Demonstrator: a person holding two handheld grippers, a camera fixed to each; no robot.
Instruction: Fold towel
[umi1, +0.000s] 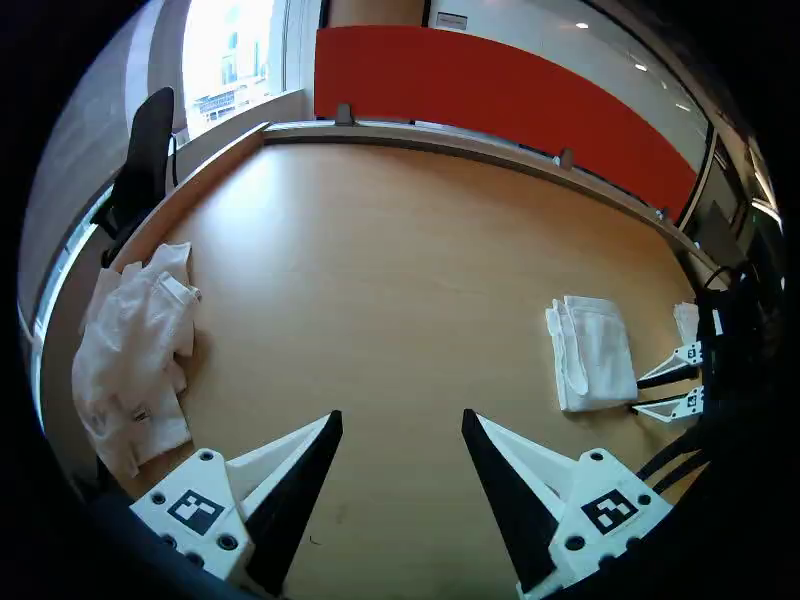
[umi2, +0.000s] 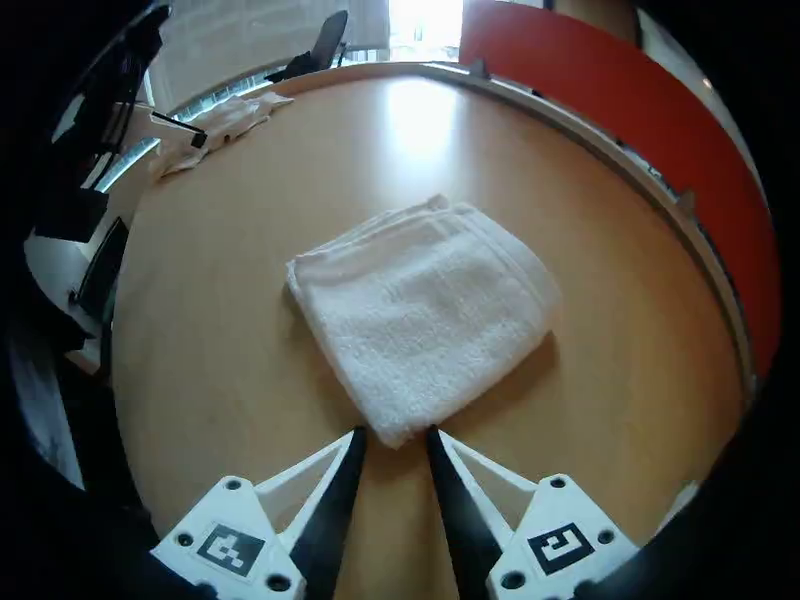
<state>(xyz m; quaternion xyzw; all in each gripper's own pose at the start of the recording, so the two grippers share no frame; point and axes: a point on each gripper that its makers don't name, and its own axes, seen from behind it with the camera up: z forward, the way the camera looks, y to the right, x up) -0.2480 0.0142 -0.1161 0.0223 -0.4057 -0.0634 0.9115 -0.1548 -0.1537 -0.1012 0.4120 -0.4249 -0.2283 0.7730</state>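
Right fingers (umi2: 340, 482) flank near corner of folded towel (umi2: 425, 315).

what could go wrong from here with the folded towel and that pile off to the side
1. The right tool has its tips either side of the folded towel's near corner. Closing there may catch just the top layers, so lifting could undo the fold.
2. The crumpled pile lies near the table's edge. Pulling one cloth out with the left tool might drag others off.
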